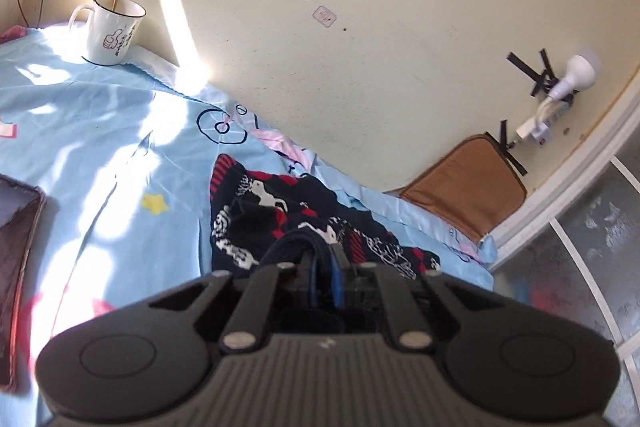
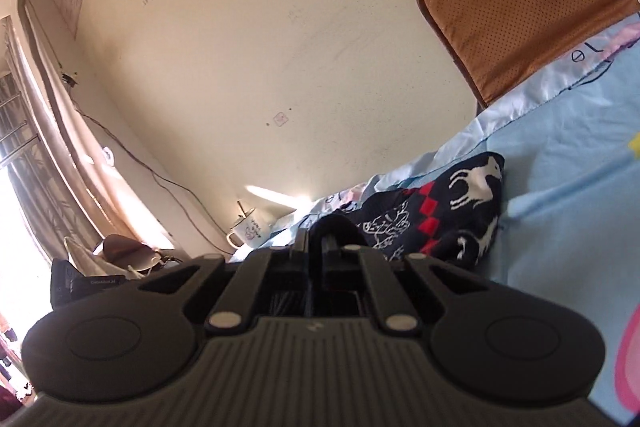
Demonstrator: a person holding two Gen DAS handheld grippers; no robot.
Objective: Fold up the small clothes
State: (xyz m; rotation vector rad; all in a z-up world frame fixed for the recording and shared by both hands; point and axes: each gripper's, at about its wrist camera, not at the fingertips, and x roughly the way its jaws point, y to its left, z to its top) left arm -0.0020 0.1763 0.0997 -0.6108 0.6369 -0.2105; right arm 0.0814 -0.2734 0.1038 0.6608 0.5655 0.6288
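A small dark navy garment (image 1: 304, 215) with white reindeer and red blocks lies crumpled on the light blue bedsheet (image 1: 100, 131) near the wall. My left gripper (image 1: 320, 255) is shut on a dark fold of its near edge. In the right wrist view the same garment (image 2: 448, 211) lies on the sheet (image 2: 568, 187). My right gripper (image 2: 324, 239) is shut on another dark fold of its edge. The fingertips of both grippers are mostly hidden by cloth and the gripper bodies.
A white mug (image 1: 112, 31) with a wooden stick stands by the wall; it also shows in the right wrist view (image 2: 248, 227). A brown cushion (image 1: 468, 187) leans on the wall. A dark tablet (image 1: 18, 267) lies at the left. A taped bulb (image 1: 572, 75) hangs on the wall.
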